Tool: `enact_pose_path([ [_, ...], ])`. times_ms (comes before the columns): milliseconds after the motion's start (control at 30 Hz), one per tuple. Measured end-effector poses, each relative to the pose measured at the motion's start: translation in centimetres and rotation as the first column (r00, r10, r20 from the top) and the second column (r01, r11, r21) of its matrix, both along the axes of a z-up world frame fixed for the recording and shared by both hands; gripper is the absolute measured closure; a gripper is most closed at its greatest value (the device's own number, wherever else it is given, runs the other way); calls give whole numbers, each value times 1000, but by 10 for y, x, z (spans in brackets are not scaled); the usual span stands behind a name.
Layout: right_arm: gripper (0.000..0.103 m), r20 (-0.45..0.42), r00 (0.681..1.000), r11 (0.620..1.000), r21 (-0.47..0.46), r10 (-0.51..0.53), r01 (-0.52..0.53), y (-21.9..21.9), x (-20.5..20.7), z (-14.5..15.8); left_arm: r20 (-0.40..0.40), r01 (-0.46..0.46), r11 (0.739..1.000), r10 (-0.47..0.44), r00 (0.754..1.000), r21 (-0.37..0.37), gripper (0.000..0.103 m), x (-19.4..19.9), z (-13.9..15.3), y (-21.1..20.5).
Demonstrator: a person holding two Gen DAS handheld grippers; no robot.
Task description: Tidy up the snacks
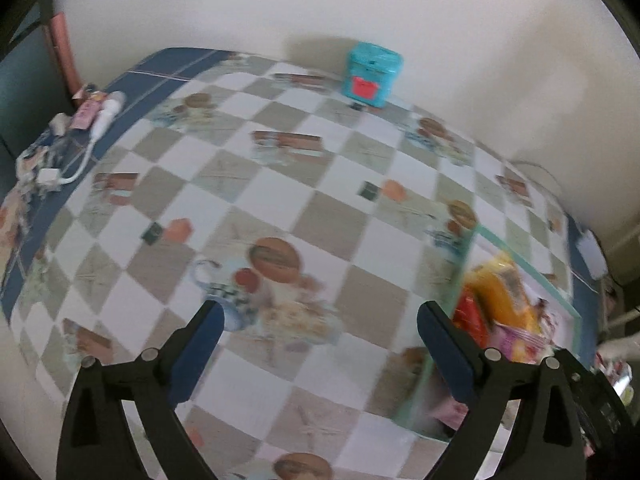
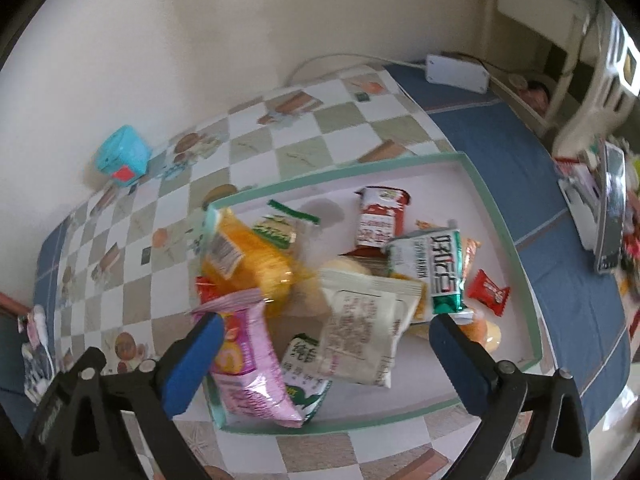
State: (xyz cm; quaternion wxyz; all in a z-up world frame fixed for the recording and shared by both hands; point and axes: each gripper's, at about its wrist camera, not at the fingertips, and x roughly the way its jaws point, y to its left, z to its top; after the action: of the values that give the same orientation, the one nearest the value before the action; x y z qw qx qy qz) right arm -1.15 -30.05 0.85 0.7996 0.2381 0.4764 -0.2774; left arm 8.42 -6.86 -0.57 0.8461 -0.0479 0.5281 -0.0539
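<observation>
Blue-padded right tongs (image 2: pixel 326 346) spread wide, gripping nothing, hovering over the green-rimmed tray (image 2: pixel 505 240). Pink packet (image 2: pixel 250 354) lies nearest by the left pad, white sachet (image 2: pixel 362 330) beside it, orange bag (image 2: pixel 250 260) and red-white cup (image 2: pixel 378 216) farther back. Left tongs (image 1: pixel 320 330) also apart, over bare checkered counter (image 1: pixel 280 184). Teal box (image 1: pixel 372 74) by the wall.

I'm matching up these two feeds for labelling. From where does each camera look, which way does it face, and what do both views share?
Left wrist: sits on the left gripper, facing across the checkered tablecloth toward the wall; both open blue-padded fingers show.
Right wrist: sits on the right gripper, looking down into the snack tray; its open fingers frame the packets.
Shared: the teal tin by the wall, the tray, the orange packet.
</observation>
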Motion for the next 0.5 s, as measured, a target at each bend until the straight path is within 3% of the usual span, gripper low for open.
enact_pose_path([
  [200,0,8,1000,999,-28,23,-23,21,-1,4,-34,-1,1000,2,999,20,5,-5,-7,9],
  [400,0,-13,997,993,-93,70,-71,49,-15,3,-18,11,994,-9,1000,113,5,-25,-8,12],
  [500,0,-21,996,988,-123,87,-89,62,-24,1,-28,16,992,-12,1000,125,5,-34,-10,17],
])
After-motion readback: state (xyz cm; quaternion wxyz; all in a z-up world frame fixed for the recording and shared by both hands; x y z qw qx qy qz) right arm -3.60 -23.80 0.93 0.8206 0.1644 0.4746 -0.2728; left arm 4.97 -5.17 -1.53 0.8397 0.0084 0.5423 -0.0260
